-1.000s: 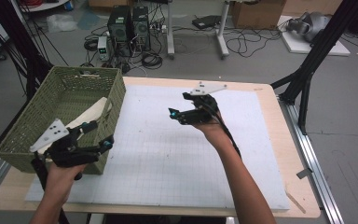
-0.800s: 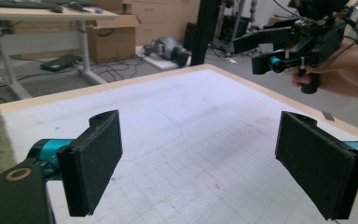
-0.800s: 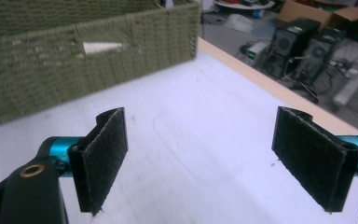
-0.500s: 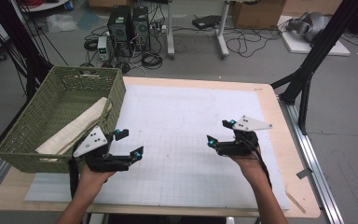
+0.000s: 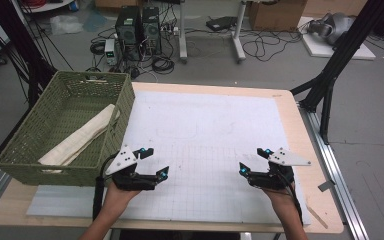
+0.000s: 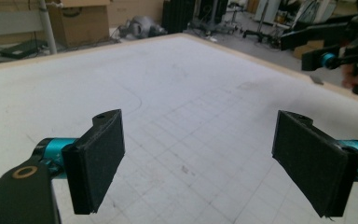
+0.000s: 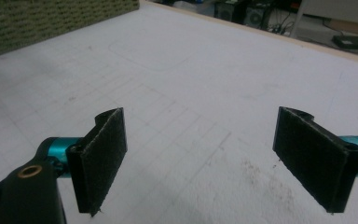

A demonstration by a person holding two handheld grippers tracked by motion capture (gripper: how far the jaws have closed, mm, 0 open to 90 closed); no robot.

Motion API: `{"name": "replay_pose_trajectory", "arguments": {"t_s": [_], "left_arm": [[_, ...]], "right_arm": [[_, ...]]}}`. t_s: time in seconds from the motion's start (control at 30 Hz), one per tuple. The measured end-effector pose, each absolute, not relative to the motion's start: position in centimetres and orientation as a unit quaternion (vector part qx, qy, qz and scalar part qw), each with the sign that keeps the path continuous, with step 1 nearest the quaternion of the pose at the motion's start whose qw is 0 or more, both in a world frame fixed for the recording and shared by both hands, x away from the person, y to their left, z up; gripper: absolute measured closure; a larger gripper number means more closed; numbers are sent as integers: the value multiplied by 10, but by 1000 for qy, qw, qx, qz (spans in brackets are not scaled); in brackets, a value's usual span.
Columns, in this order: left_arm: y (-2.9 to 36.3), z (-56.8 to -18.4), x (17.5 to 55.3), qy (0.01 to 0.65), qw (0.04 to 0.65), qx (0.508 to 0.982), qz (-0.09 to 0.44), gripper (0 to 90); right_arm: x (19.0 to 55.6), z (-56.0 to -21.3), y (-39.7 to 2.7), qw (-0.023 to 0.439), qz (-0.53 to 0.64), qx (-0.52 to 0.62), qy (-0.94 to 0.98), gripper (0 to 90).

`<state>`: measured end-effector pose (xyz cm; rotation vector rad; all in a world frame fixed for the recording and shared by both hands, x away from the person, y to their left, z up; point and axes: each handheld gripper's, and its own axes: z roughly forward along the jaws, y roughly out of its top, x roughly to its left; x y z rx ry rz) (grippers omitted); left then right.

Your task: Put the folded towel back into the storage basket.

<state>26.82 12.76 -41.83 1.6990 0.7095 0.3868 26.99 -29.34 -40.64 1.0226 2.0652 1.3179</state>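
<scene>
I have the left claw [image 5: 152, 161] low in the frame, left of centre in the high view, its jaws spread wide apart with nothing between them. The right claw [image 5: 254, 160] sits at the lower right, jaws equally wide and empty. Both hover over the white gridded mat [image 5: 205, 130] that covers most of the surface [image 5: 300, 125]. In the left claw's own view I see the mat's grid lines between the black pads [image 6: 98, 163], and the other claw [image 6: 328, 58] at the upper right edge. The green basket [image 5: 125, 107] stands at the left of the high view, just beside the left claw, with a rolled cream cloth [image 5: 80, 140] lying diagonally inside it.
</scene>
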Motion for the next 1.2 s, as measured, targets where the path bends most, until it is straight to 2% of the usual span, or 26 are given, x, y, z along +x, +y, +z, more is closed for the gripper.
{"name": "replay_pose_trajectory", "arguments": {"t_s": [0.57, 1.2], "left_arm": [[131, -427, 263, 315, 584, 727, 175, 172], [130, -432, 269, 324, 572, 734, 172, 167]], "right_arm": [[257, -407, -307, 264, 482, 396, 735, 162], [256, -412, -316, 266, 462, 409, 740, 161]]}}
